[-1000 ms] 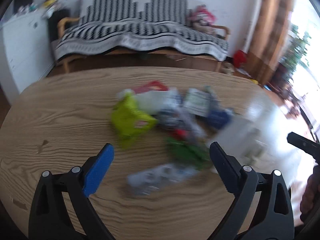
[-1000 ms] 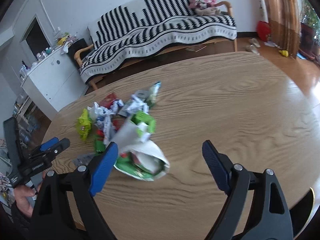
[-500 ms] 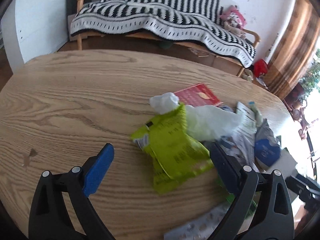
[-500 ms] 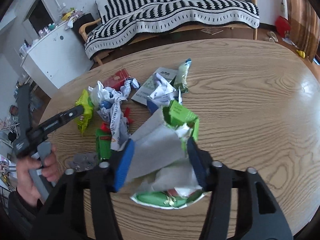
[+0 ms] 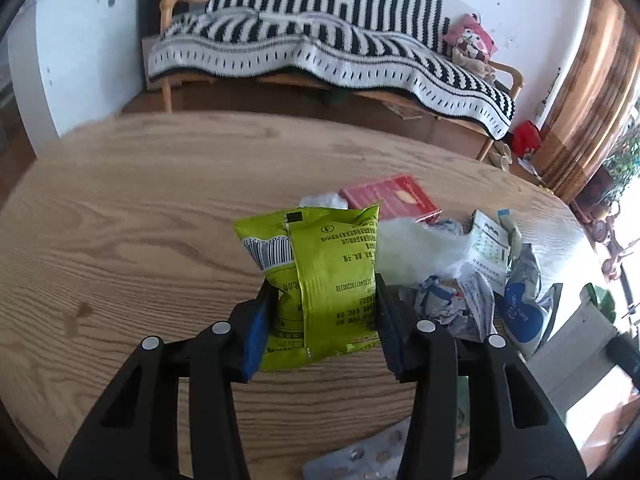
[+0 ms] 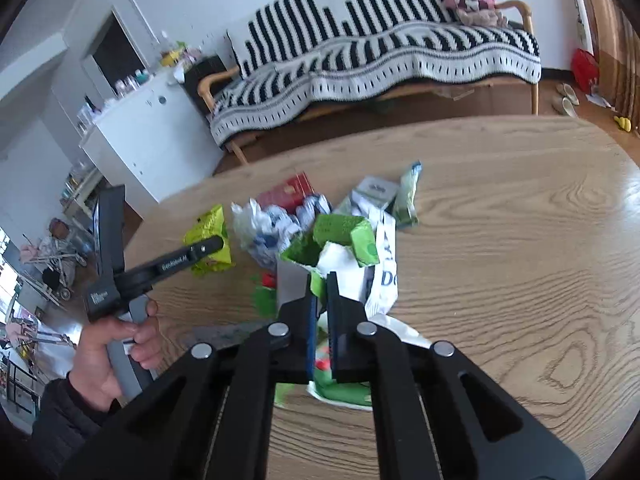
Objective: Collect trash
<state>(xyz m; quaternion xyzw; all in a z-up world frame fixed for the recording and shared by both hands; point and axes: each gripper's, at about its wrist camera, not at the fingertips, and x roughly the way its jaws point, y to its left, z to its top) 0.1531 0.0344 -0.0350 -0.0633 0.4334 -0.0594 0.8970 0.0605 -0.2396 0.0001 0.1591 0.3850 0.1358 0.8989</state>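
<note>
A pile of trash lies on the round wooden table (image 5: pixel 140 208). My left gripper (image 5: pixel 322 312) is shut on a lime-green snack packet (image 5: pixel 332 276), its pads pressing both sides; the packet also shows in the right wrist view (image 6: pixel 210 246). My right gripper (image 6: pixel 323 308) is shut on the rim of a white plastic bag (image 6: pixel 340 276) that holds green wrappers (image 6: pixel 348 234). A red packet (image 5: pixel 392 198), crumpled paper (image 5: pixel 452 304) and a blue-and-white wrapper (image 5: pixel 524 304) lie to the right of the green packet.
A blister pack (image 5: pixel 360 456) lies at the table's near edge. A striped sofa (image 5: pixel 320 48) stands behind the table and a white cabinet (image 6: pixel 148 136) to the left. The hand holding the left gripper (image 6: pixel 116 344) is at the table's left edge.
My left gripper moved onto the lime-green packet and closed on it. My right gripper closed from wide open onto the white bag's rim.
</note>
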